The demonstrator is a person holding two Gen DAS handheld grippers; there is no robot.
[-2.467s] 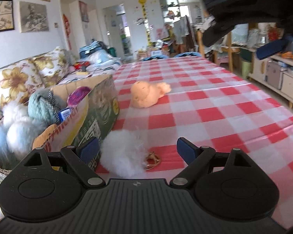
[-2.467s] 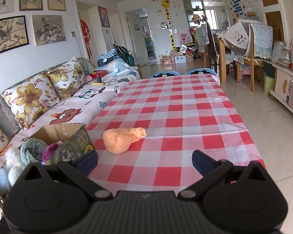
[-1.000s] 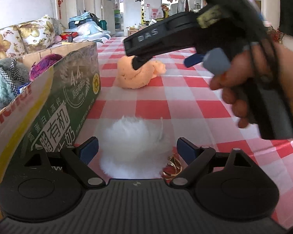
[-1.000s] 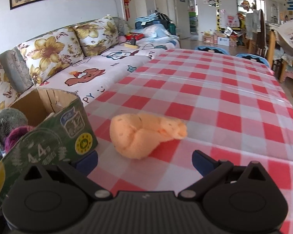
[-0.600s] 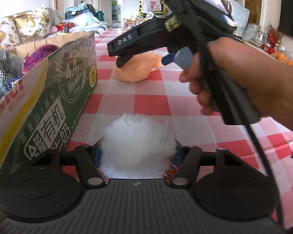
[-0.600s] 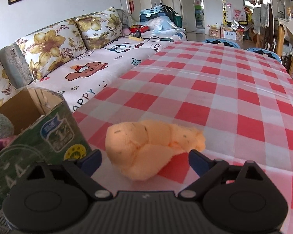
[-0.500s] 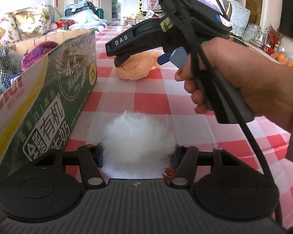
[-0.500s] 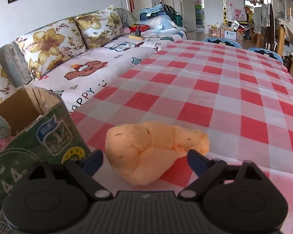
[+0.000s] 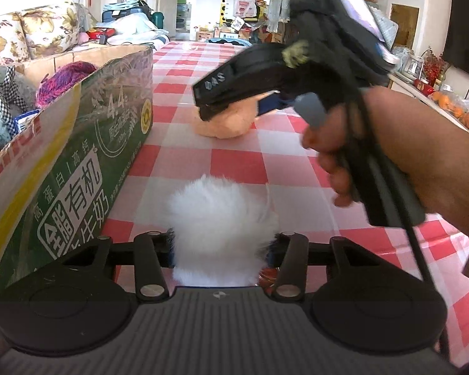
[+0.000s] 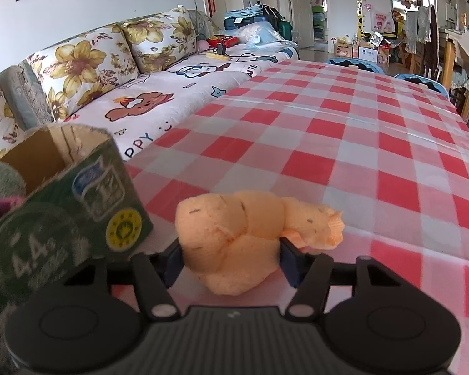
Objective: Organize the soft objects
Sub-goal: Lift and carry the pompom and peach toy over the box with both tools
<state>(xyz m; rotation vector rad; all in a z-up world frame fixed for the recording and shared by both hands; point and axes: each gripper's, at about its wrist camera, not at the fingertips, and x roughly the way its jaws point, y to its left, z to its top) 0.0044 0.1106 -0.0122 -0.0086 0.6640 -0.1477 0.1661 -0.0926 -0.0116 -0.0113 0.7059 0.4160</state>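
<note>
Beside the box (image 9: pixel 87 143), left gripper (image 9: pixel 220 251) closes on white pompom (image 9: pixel 222 218); only right view shows right gripper (image 10: pixel 231 257) seemingly pinching orange plush (image 10: pixel 234 231)

Both cameras rode low over the checked table (image 9: pixel 234 162), tilted down along their own tongs; the left wrist view sat close behind the white pompom (image 9: pixel 222 218), with the right hand (image 9: pixel 390 153) at right of frame; the right wrist view faced the sofa (image 10: pixel 140 93); both shared the orange plush (image 10: pixel 250 234) and the carton (image 9: pixel 78 143).
</note>
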